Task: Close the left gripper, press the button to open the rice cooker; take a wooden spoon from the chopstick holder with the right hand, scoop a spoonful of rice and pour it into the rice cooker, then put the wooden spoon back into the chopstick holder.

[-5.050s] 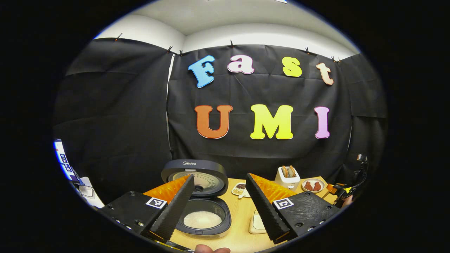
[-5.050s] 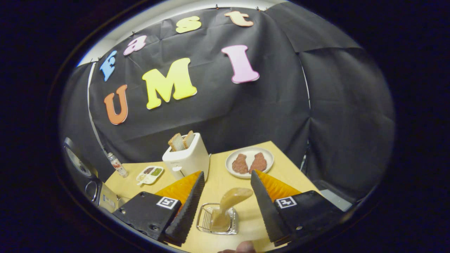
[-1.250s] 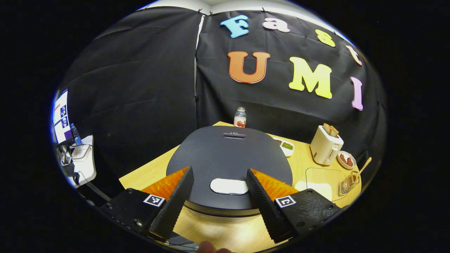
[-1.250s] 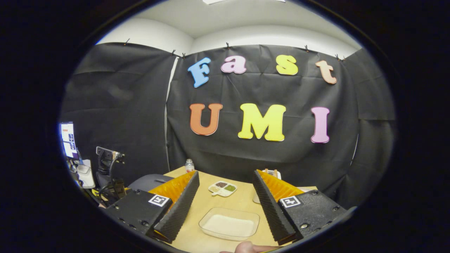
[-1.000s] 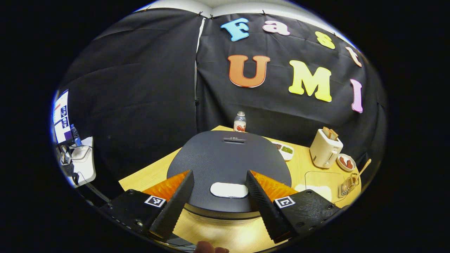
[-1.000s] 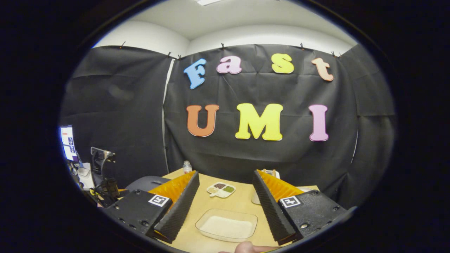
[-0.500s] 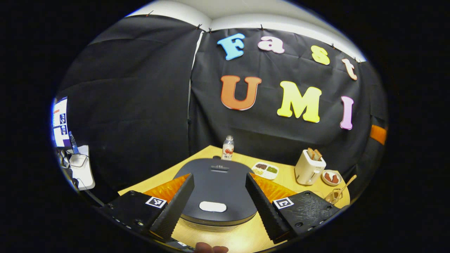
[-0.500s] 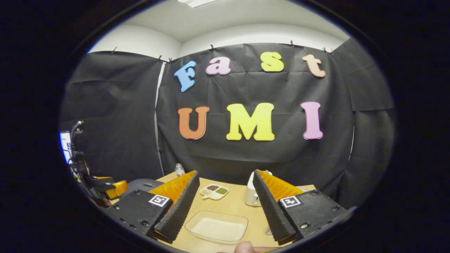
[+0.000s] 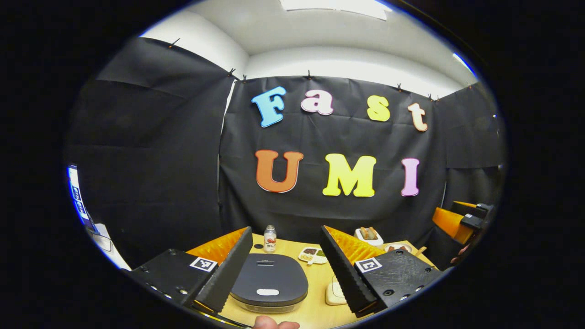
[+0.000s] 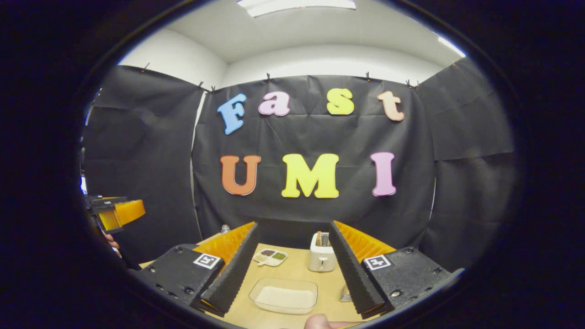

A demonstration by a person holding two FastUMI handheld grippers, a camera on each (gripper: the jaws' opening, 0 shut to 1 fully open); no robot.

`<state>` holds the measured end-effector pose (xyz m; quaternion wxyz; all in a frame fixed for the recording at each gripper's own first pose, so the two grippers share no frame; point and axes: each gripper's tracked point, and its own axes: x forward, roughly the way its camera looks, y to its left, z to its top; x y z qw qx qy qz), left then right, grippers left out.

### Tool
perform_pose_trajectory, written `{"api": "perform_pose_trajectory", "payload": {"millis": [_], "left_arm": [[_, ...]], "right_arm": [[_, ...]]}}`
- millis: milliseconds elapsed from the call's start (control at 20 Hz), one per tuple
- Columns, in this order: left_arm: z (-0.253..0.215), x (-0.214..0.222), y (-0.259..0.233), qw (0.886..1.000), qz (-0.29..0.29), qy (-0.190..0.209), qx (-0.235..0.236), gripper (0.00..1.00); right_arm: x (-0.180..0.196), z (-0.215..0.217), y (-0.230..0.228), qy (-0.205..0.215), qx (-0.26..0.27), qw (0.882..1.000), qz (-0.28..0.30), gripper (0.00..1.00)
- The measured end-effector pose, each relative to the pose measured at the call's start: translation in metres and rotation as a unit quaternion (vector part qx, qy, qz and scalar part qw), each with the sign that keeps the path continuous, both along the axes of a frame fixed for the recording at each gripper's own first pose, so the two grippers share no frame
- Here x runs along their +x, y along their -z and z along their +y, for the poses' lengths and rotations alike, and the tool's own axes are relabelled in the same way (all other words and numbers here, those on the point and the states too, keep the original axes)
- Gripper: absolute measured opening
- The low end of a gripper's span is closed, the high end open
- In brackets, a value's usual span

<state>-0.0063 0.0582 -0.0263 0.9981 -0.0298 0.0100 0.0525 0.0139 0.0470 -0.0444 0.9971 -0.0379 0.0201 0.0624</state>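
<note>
While the rice cooker (image 9: 268,285) sits closed on the wooden table (image 9: 315,310), its pale lid button (image 9: 268,292) at the near edge, both tools hang above it, empty. The left gripper (image 9: 285,269) has its jaws spread wide, gripping nothing; the right gripper (image 10: 292,269) is likewise parted over the clear tray of rice (image 10: 284,295). To press that button I judge the left jaws must first be brought together, giving one stiff blunt tip; the latch likely needs a firm, square push. A wooden spoon would be light, rigid and smooth, best pinched mid-handle. The toaster (image 10: 322,258) stands beyond the tray.
</note>
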Motion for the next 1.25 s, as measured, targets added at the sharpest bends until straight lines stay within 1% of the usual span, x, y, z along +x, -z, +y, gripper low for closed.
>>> {"api": "perform_pose_trajectory", "payload": {"millis": [50, 150, 250, 400, 600, 650, 800, 850, 950, 1150, 1250], "left_arm": [[-0.006, -0.008, -0.006, 1.0, -0.001, 0.013, -0.006, 0.95], [-0.01, -0.019, -0.014, 1.0, -0.013, 0.026, -0.002, 0.94], [-0.024, -0.032, -0.018, 0.999, -0.021, 0.045, 0.003, 0.94], [-0.039, -0.052, -0.018, 0.998, -0.015, 0.064, 0.005, 0.94], [-0.05, -0.066, -0.025, 0.998, -0.022, 0.064, -0.002, 0.94], [-0.053, -0.069, -0.022, 0.998, -0.019, 0.067, -0.002, 0.94], [-0.051, -0.071, -0.019, 0.998, -0.016, 0.057, 0.001, 0.94], [-0.054, -0.072, -0.019, 0.998, -0.016, 0.057, 0.0, 0.94], [-0.058, -0.074, -0.019, 0.998, -0.018, 0.059, 0.005, 0.94], [-0.058, -0.078, -0.016, 0.998, -0.016, 0.053, 0.007, 0.94], [-0.057, -0.079, -0.015, 0.999, -0.016, 0.05, 0.005, 0.95]], "right_arm": [[-0.011, 0.003, -0.005, 0.006, -0.002, 1.0, -0.003, 0.99], [-0.033, 0.005, -0.009, 0.018, -0.01, 1.0, -0.006, 0.99], [-0.056, 0.006, -0.006, 0.03, -0.013, 0.999, 0.0, 0.99], [-0.085, 0.001, 0.002, 0.046, -0.003, 0.999, 0.014, 1.0], [-0.112, -0.016, 0.004, 0.073, 0.016, 0.997, 0.022, 0.99], [-0.114, -0.018, 0.005, 0.075, 0.018, 0.997, 0.024, 0.99], [-0.114, -0.024, 0.009, 0.075, 0.014, 0.997, 0.027, 0.98], [-0.116, -0.024, 0.013, 0.072, 0.018, 0.997, 0.031, 1.0], [-0.115, -0.024, 0.013, 0.069, 0.019, 0.997, 0.031, 0.99], [-0.116, -0.02, 0.014, 0.057, 0.018, 0.998, 0.031, 1.0], [-0.116, -0.021, 0.015, 0.053, 0.016, 0.998, 0.03, 0.99]]}}
